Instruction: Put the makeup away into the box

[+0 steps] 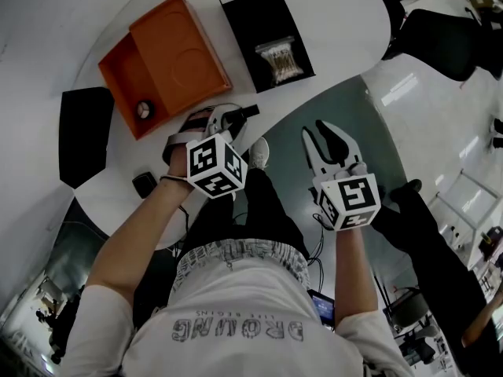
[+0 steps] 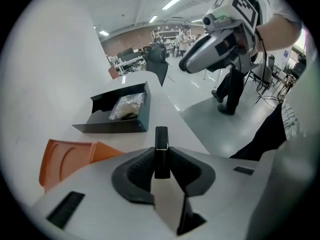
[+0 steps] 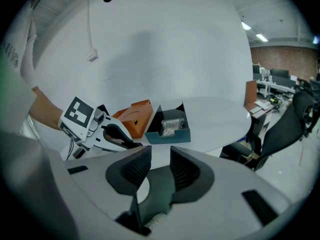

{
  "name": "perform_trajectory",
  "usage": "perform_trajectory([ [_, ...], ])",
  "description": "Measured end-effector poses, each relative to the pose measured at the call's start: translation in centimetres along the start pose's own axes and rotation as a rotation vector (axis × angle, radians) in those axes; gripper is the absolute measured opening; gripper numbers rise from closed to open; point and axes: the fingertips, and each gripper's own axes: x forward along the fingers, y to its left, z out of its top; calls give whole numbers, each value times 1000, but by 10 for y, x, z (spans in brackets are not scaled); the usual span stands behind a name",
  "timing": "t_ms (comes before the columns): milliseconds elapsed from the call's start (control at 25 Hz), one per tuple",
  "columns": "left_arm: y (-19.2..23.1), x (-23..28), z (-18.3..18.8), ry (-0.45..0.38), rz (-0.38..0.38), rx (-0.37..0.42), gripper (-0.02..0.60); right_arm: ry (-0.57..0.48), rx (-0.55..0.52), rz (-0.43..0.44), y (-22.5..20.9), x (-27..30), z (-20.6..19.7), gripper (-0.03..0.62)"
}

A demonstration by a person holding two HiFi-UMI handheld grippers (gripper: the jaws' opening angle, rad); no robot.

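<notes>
My left gripper (image 1: pixel 233 115) is shut on a slim black makeup stick (image 2: pixel 161 151), which stands up between the pads. The stick's tip (image 1: pixel 248 111) pokes out over the white table, just right of the open orange box (image 1: pixel 169 61). A small round compact (image 1: pixel 145 110) lies in the box's near corner. My right gripper (image 1: pixel 316 134) hangs off the table's edge above the floor, jaws apart with nothing between them (image 3: pixel 160 166). It also shows in the left gripper view as the right gripper (image 2: pixel 220 49), high on the right.
A black open carton (image 1: pixel 236 14) with a packet of cotton swabs (image 1: pixel 279 60) lies beyond the orange box. A black flat lid (image 1: pixel 85 132) and a small black item (image 1: pixel 145 184) sit at the table's left. The curved table edge (image 1: pixel 314 100) runs between my grippers.
</notes>
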Motion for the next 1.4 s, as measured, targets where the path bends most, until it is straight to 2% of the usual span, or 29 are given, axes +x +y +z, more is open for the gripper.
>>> perform_trajectory([
  [280,3,-44,4,-84,45,-39,104,-16,-45,24,31,9,16,126],
  [680,43,-121,-28,-137,174,-112,104,-30,-135,100,98,34,52,126],
  [1080,90,-154,-80,-117,276,-191,104,-31,-204,170,147,68,80,126],
  [1400,123,-148,-119,-77,319,-277,104,-17,-231,206,156,93,93,126],
])
